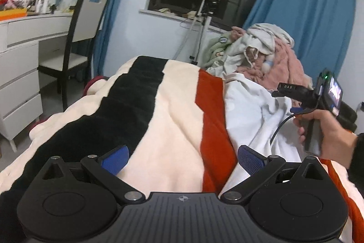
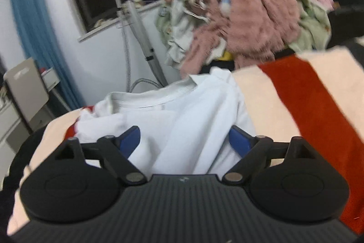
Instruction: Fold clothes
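your left gripper (image 1: 183, 157) jaws wide, nothing between, over striped blanket (image 1: 159, 120) | your right gripper (image 2: 184, 140) jaws wide, nothing gripped, over white shirt (image 2: 182, 120) | shirt crumpled on blanket, collar at far side | beyond: clothes pile (image 2: 238, 22), pink fluffy on top | steamer stand (image 1: 200, 22), chair (image 1: 79, 38), dresser (image 1: 20, 60) at window wall
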Action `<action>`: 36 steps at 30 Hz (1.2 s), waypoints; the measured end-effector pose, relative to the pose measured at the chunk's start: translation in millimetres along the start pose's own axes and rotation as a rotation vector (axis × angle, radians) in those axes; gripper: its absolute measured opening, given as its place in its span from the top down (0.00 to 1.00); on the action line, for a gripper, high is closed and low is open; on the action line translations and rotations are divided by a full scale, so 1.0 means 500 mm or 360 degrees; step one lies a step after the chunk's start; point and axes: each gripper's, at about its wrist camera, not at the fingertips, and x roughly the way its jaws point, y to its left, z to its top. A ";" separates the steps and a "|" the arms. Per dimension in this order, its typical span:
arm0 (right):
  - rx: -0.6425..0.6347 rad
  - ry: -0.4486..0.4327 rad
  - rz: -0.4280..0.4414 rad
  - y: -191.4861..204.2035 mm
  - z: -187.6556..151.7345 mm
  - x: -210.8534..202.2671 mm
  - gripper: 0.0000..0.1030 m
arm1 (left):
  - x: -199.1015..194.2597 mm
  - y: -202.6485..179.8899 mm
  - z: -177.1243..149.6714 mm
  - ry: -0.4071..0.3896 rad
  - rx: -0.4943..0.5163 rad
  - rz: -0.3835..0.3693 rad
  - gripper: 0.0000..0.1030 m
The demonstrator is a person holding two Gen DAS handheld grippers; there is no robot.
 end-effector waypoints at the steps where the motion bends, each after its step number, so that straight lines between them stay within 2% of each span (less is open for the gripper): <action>1: -0.0050 -0.0005 0.0013 0.008 -0.002 -0.023 0.17 | -0.001 -0.002 0.000 -0.0001 0.0003 -0.0010 0.00; 4: -0.0133 -0.0074 0.0011 0.015 -0.009 -0.121 0.17 | -0.010 -0.004 0.001 -0.0013 0.0011 -0.0036 0.00; 10: -0.0119 -0.0134 0.0052 0.013 -0.058 -0.374 0.17 | -0.076 -0.010 0.004 -0.0055 0.0014 -0.0104 0.00; 16: -0.0200 -0.0178 0.0097 0.024 -0.168 -0.628 0.17 | -0.162 -0.043 -0.006 -0.0092 0.0095 -0.0169 0.00; 20: -0.0182 -0.0191 0.0137 0.014 -0.254 -0.758 0.17 | -0.194 -0.044 -0.006 -0.0003 0.0039 -0.0219 0.00; 24: -0.0117 -0.0151 0.0150 -0.008 -0.312 -0.812 0.17 | -0.214 -0.008 -0.006 0.0152 -0.0158 -0.0171 0.00; 26: -0.0111 -0.0127 0.0145 -0.014 -0.316 -0.820 0.17 | -0.224 0.019 -0.014 0.0212 -0.0259 -0.0132 0.01; 30: -0.0049 -0.0151 0.0165 -0.028 -0.313 -0.844 0.17 | -0.241 0.071 -0.039 0.0314 -0.0426 0.0042 0.03; 34: 0.0001 -0.0183 0.0207 -0.047 -0.302 -0.859 0.17 | -0.225 0.096 -0.061 0.0442 -0.0499 0.0192 0.08; 36: -0.0005 -0.0197 0.0194 -0.061 -0.292 -0.867 0.17 | -0.209 0.094 -0.068 0.0486 -0.0480 0.0238 0.16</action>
